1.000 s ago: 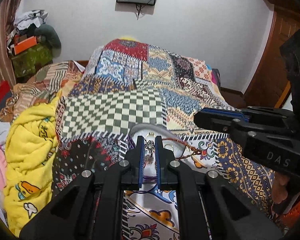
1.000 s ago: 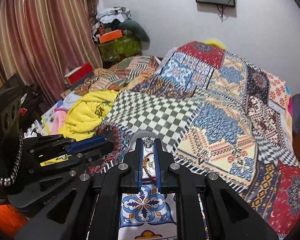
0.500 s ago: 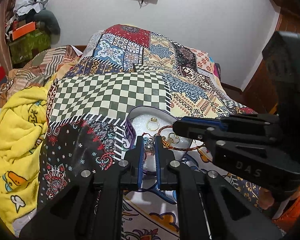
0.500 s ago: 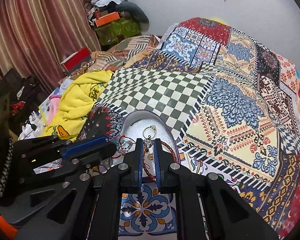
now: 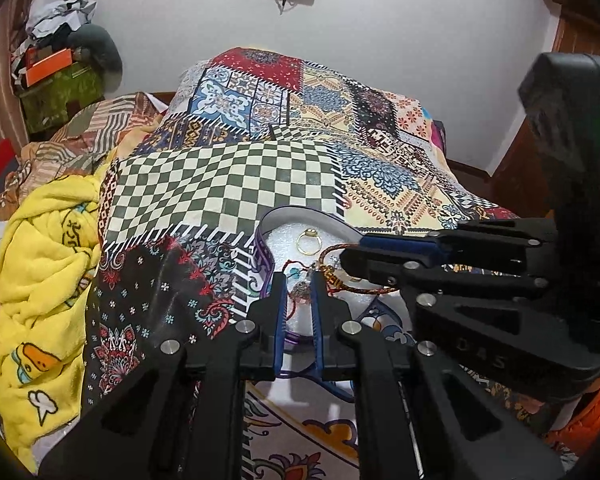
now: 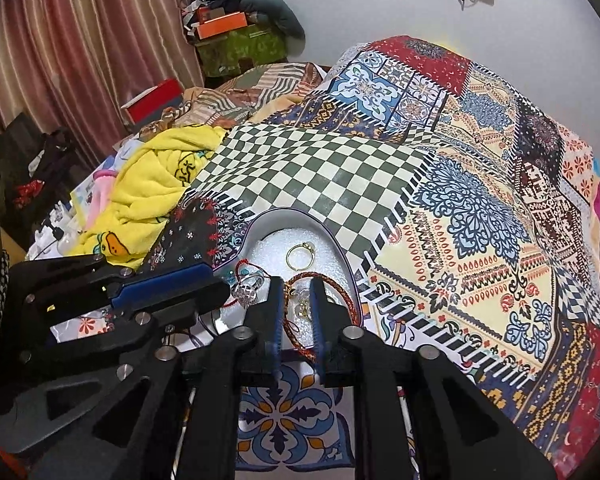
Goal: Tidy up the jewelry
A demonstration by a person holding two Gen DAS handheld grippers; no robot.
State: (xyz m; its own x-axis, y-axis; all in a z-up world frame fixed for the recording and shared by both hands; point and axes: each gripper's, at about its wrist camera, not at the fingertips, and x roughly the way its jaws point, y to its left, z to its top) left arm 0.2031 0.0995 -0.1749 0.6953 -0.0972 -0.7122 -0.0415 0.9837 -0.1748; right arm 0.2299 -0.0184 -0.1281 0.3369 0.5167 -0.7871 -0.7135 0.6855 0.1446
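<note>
A heart-shaped jewelry box (image 5: 265, 227) with white foam lining lies open on the patchwork bed; it also shows in the right wrist view (image 6: 260, 220). A gold ring (image 5: 309, 240) (image 6: 299, 257) lies on the foam at the back. A red-brown braided cord bracelet (image 5: 364, 290) (image 6: 340, 292) and a silver ring (image 6: 249, 285) lie at the front. My left gripper (image 5: 300, 280) hovers over the box's near edge, jaws narrowly apart around a small silver piece (image 5: 301, 290). My right gripper (image 6: 297, 286) hovers over the box, jaws narrowly apart, with the cord and a small charm (image 6: 300, 308) between them.
A patchwork bedspread (image 6: 480, 200) covers the bed. A yellow blanket (image 5: 40, 280) is bunched at the left. Boxes and clothes (image 6: 236, 32) are piled by the curtain. Each gripper crosses the other's view low at the side.
Both grippers have dropped and moved forward over the box. The gold ring, hidden a second ago, now lies in plain view on the foam.
</note>
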